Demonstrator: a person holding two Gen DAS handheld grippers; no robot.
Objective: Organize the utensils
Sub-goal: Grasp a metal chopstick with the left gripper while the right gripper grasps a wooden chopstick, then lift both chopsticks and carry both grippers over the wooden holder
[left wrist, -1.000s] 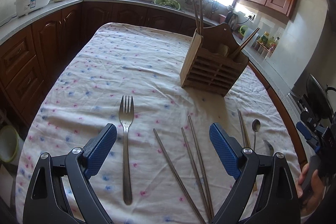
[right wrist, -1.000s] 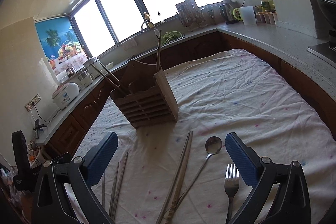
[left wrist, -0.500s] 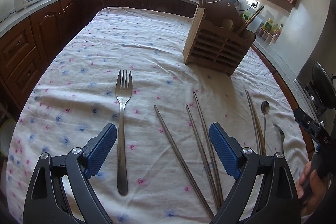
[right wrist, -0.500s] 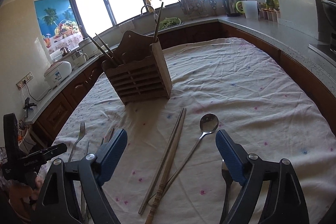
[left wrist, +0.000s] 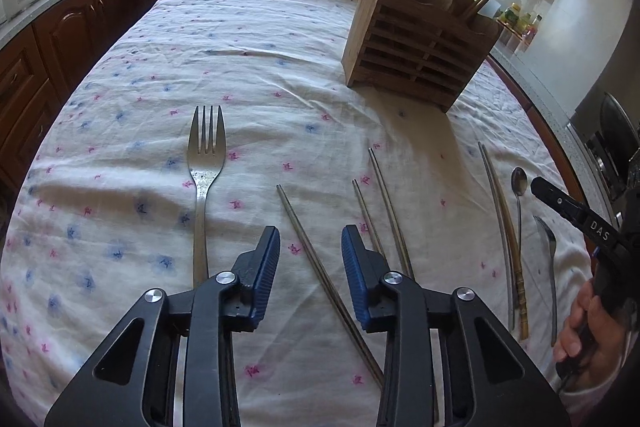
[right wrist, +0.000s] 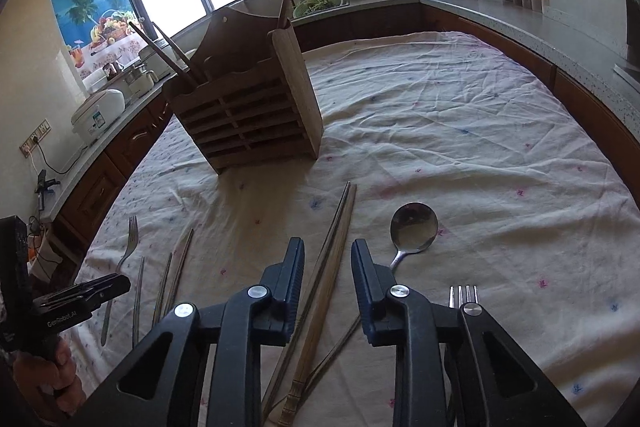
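Utensils lie on a flowered tablecloth (left wrist: 120, 75) in front of a wooden utensil holder (left wrist: 416, 39). My left gripper (left wrist: 310, 239) hangs low over the cloth. Its jaws are closing around a metal chopstick (left wrist: 304, 227) that runs between them, and the pads stand clear of it. A fork (left wrist: 204, 167) lies to its left, two more metal chopsticks (left wrist: 384, 203) to its right. My right gripper (right wrist: 328, 247) is closing too, with a pair of wooden chopsticks (right wrist: 340, 223) between its jaws, untouched. A spoon (right wrist: 414, 227) and a second fork (right wrist: 464, 293) lie just to its right.
The holder (right wrist: 248, 99) stands mid-table with chopsticks sticking out of it. Dark wooden cabinets and a counter with appliances ring the table. A hand (left wrist: 588, 323) holds the right gripper at the table's right edge; the left gripper (right wrist: 80, 295) shows low on the left.
Both grippers have sunk closer to the cloth and tilted further down. Both pairs of jaws have narrowed from wide open to a small gap around the chopsticks.
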